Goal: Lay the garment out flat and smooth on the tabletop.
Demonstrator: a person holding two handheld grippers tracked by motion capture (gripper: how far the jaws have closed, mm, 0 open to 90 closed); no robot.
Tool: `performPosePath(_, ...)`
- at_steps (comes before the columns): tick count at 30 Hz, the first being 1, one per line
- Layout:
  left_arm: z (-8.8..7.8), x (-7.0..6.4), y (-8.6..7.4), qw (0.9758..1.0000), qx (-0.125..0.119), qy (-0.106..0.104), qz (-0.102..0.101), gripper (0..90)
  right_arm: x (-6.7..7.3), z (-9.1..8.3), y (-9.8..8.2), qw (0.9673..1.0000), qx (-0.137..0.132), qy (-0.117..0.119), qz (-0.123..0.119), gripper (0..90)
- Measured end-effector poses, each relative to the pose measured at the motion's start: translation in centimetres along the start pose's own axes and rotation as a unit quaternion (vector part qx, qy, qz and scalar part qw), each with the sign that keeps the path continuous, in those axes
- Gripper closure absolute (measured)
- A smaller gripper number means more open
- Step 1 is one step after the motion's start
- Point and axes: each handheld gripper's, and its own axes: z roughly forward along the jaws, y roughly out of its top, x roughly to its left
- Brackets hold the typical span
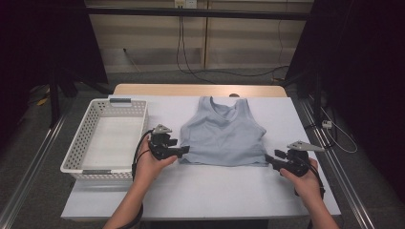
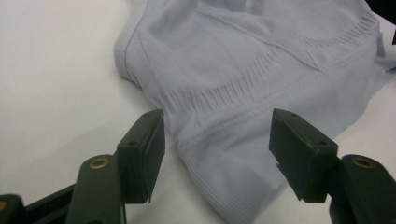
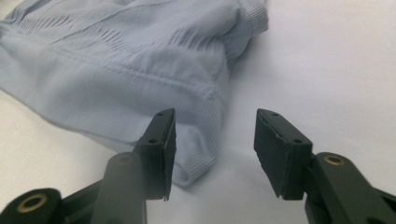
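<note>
Presently: pale blue top (image 1: 223, 136) flat on table (image 1: 200, 191), left gripper (image 1: 185, 151) and right gripper (image 1: 268, 160) gaping at its near hem corners; best pinch both corners evenly.

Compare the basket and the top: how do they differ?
The basket is white, rigid and perforated, with raised walls; the top is pale blue, soft fabric, lying flat. The basket sits at the table's left edge, the top near the middle. The open left gripper and right gripper flank the top's hem corners, not the basket. Both rest on the white table.

Top (image 1: 223, 133) flat mid-table (image 1: 200, 191); basket (image 1: 76, 148) left; left gripper (image 1: 183, 151), right gripper (image 1: 270, 160) at hem corners.
</note>
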Motion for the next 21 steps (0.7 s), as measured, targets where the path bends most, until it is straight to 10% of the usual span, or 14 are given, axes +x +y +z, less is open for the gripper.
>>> performPosePath(14, 0.1, -1.0, -2.1, 0.9988, 0.046, 0.014, 0.009, 52.1, 0.7, 0.3, -1.5, 0.9983, 0.038, 0.024, -0.038, 79.1)
performPosePath(21, -0.1, -1.6, -1.9, 0.9968, 0.073, 0.028, 0.014, 80.1, 0.7, 0.6, -1.2, 0.9980, 0.031, 0.037, -0.041, 88.3)
